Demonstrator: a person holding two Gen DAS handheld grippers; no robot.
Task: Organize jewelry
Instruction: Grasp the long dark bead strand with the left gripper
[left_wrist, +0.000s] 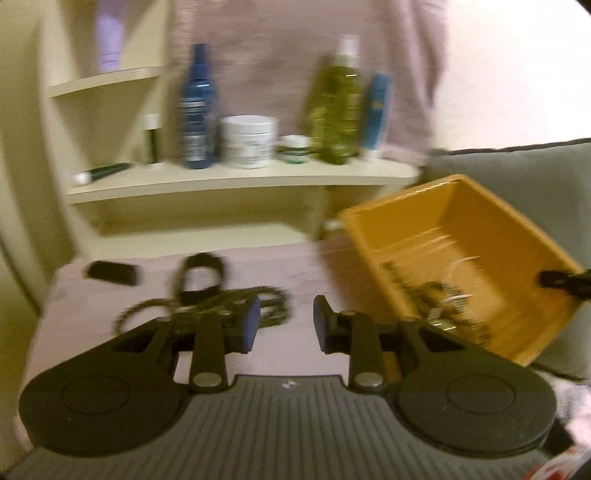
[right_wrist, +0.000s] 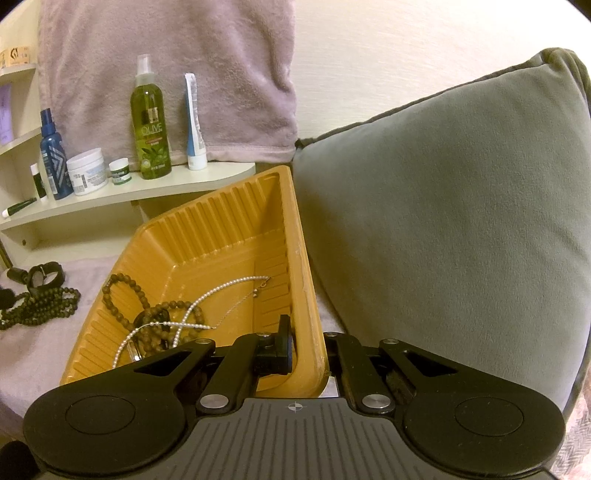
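Observation:
An orange ribbed tray sits tilted on the pink cloth. My right gripper is shut on its near right wall, one finger inside and one outside. In the tray lie a brown bead necklace and a pearl necklace. On the cloth to the left of the tray are a dark bead necklace and a black watch. My left gripper hangs open over the cloth with nothing between its pads. The dark bead necklace lies just beyond its left finger and the tray is on its right.
A grey cushion leans against the tray's right side. A cream shelf behind holds bottles, jars and tubes. A pink towel hangs on the wall. A small black object lies at the cloth's far left.

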